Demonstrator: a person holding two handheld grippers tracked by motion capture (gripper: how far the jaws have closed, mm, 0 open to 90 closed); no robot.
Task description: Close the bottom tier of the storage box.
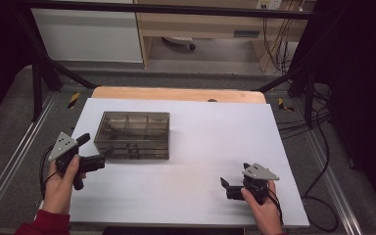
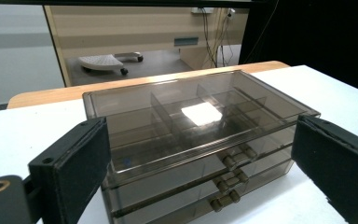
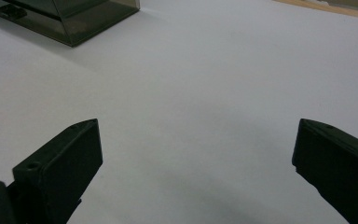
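At the left of the high view, the left hand-held gripper (image 1: 99, 157) sits in the person's left hand (image 1: 61, 188), a dark red sleeve (image 1: 44, 224) showing at the wrist. Its jaws point toward the near left corner of the smoke-tinted, see-through plastic drawer box (image 1: 133, 134) and stop just short of it. In the left gripper view the left hand-held gripper (image 2: 200, 163) is spread wide and holds nothing; the drawer box (image 2: 200, 140) fills the space between and beyond the black pads, not touched by either as far as can be seen. The box has a divided top tray under a clear lid and two shallow drawers below, each with small bar handles (image 2: 233, 161) on the front.

The box stands on the white tabletop (image 1: 200, 147), in its left half, toward the far edge.

Further right, the right hand-held gripper (image 1: 226, 185) is held in the right hand (image 1: 264, 210) near the front edge, well apart from the box. In the right gripper view the right hand-held gripper (image 3: 196, 158) is also wide open and empty over bare white tabletop (image 3: 205, 84), with a corner of the box (image 3: 74, 18) at the upper left.
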